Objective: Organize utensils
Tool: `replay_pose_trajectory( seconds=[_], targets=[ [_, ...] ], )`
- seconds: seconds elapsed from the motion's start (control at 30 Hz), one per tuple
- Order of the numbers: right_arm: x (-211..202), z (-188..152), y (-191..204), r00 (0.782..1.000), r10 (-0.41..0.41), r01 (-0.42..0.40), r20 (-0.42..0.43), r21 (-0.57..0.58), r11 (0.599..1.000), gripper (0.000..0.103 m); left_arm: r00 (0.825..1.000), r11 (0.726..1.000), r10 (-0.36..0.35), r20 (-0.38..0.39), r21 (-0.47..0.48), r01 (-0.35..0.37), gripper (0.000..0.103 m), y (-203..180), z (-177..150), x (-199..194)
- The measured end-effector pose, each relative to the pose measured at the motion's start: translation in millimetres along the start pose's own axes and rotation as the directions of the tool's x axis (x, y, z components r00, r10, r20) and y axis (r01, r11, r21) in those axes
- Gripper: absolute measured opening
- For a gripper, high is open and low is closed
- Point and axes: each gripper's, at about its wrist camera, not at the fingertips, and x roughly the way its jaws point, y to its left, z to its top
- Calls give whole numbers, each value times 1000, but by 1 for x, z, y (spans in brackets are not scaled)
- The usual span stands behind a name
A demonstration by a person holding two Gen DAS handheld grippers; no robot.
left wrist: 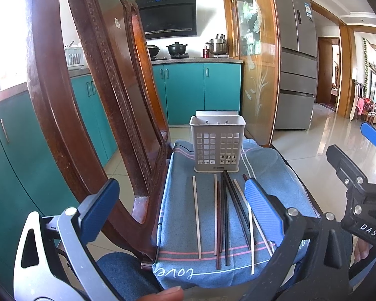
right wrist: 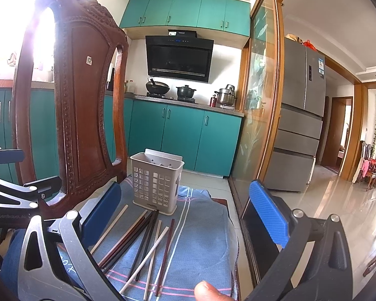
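A grey perforated utensil holder (left wrist: 217, 143) (right wrist: 157, 182) stands upright and empty at the far end of a blue cloth (left wrist: 178, 200) (right wrist: 200, 235) spread over a chair seat. Several chopsticks (left wrist: 224, 215) (right wrist: 143, 240), some cream, some dark brown or black, lie flat on the cloth in front of it. My left gripper (left wrist: 180, 205) hovers open above the near ends of the chopsticks, holding nothing. My right gripper (right wrist: 185, 213) is also open and empty, over the cloth to the right of the left one; its body shows at the right edge (left wrist: 358, 200) of the left wrist view.
A carved wooden chair back (left wrist: 95, 100) (right wrist: 82, 105) rises close on the left of the cloth. A glass sliding door (right wrist: 260, 125) stands to the right. Teal kitchen cabinets (right wrist: 185, 138), a stove with pots and a fridge (right wrist: 300, 115) lie beyond. A thumb (right wrist: 210, 291) shows at the bottom.
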Motion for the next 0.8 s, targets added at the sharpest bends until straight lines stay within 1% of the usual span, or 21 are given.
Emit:
replay_pose_trajectory(
  seconds=[0.33,0.37,0.4,0.43,0.47,0.5,0.53,0.57,0.6,0.63,0.67,0.7,0.73,0.77,0.8],
  targets=[
    [2,-1,-1,1000,-9,9,-9,2,1000,100,1000,1000,-2,-13,2,2,100,-2,-1,1],
    [6,-3,-2,999,-24,24,-26,0,1000,100,1000,1000,-11,-25,7,12,100,-3,-2,4],
    [16,-5,-2,996,-51,50,-72,-10,999,100,999,1000,-26,-42,13,27,100,-4,-3,7],
    [27,-8,-2,989,-73,71,-129,-23,997,100,996,999,-47,-77,21,49,99,-6,-5,13],
    [47,-16,-3,971,-84,77,-223,-40,996,100,988,996,-77,-134,27,82,99,-10,-10,24],
    [66,-26,-6,950,-66,58,-306,-34,998,100,981,994,-97,-166,27,103,99,-13,-14,30],
    [83,-36,-10,924,-28,30,-382,0,1000,100,971,991,-123,-204,26,131,99,-16,-19,39],
    [99,-45,-14,893,16,6,-451,48,999,98,957,987,-150,-246,25,162,99,-20,-26,49],
    [111,-53,-18,866,64,-16,-496,99,995,88,944,983,-164,-286,30,180,96,-25,-32,60],
    [125,-63,-24,839,142,-52,-525,183,982,82,935,982,-165,-315,35,185,87,-28,-37,68],
    [137,-70,-27,824,182,-62,-537,234,970,70,925,980,-169,-341,38,193,79,-31,-41,77],
    [152,-77,-28,802,183,-41,-569,253,967,54,910,978,-180,-373,36,208,63,-33,-45,88],
    [162,-81,-27,786,176,-28,-592,249,968,48,898,976,-186,-399,28,215,48,-34,-47,98],
    [174,-85,-26,771,183,-28,-611,254,967,44,884,976,-191,-427,17,219,43,-34,-49,110],
    [190,-89,-23,751,207,-40,-627,270,962,44,875,975,-197,-442,4,222,37,-33,-50,119]
  ],
)
